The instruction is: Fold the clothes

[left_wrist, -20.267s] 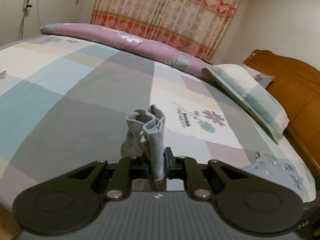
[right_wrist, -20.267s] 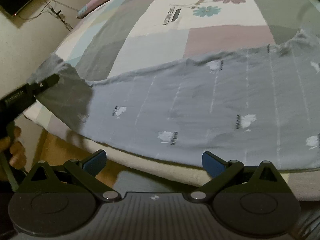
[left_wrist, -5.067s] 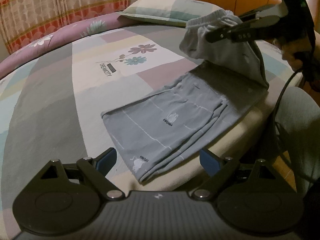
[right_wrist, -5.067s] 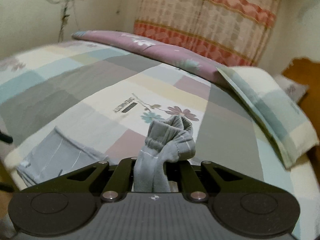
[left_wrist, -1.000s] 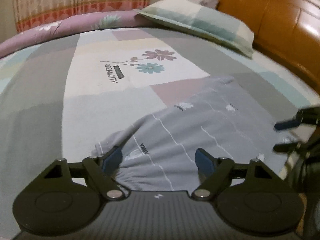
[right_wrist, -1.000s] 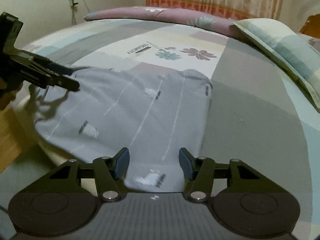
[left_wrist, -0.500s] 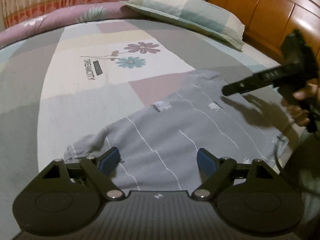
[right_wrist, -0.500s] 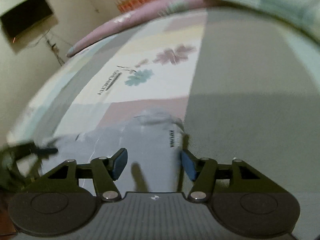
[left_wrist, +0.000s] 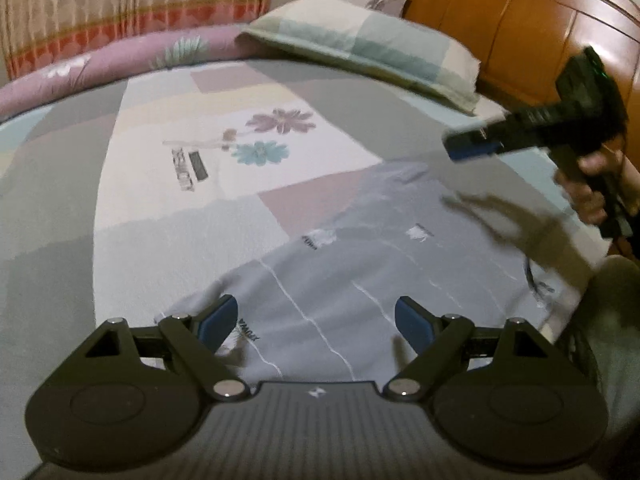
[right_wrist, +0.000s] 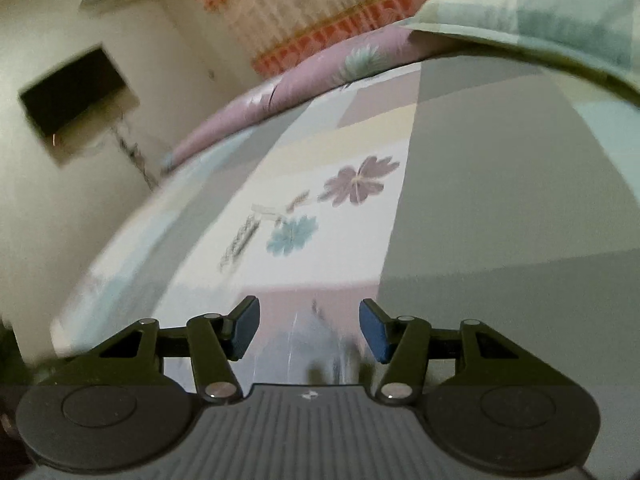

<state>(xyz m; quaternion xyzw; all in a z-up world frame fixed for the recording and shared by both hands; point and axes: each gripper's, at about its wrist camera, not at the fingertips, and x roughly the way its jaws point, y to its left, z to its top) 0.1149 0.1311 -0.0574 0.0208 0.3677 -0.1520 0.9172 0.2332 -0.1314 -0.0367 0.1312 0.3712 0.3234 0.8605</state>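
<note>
A folded grey garment (left_wrist: 384, 264) with thin white stripes and small white prints lies flat near the bed's front edge. My left gripper (left_wrist: 316, 322) hovers open over its near-left end, nothing between the blue pads. In the left wrist view my right gripper (left_wrist: 472, 146) is held by a hand (left_wrist: 596, 184) in the air above the garment's far right corner, casting a shadow on the cloth. In the right wrist view my right gripper (right_wrist: 308, 330) shows a gap with its jaws closing. Only the blurred top edge of the grey garment (right_wrist: 316, 340) lies below them, not gripped.
The patchwork bedsheet (left_wrist: 240, 152) with flower print stretches beyond the garment. A checked pillow (left_wrist: 360, 52) and a purple bolster (left_wrist: 100, 68) lie at the far side. A wooden headboard (left_wrist: 500, 20) stands at the right. A dark screen (right_wrist: 76, 96) hangs on the wall.
My right gripper has swung up and rolled, so its view now tilts toward the wall and pillow. In the left wrist view it sits slightly higher. My left gripper has hardly moved.
</note>
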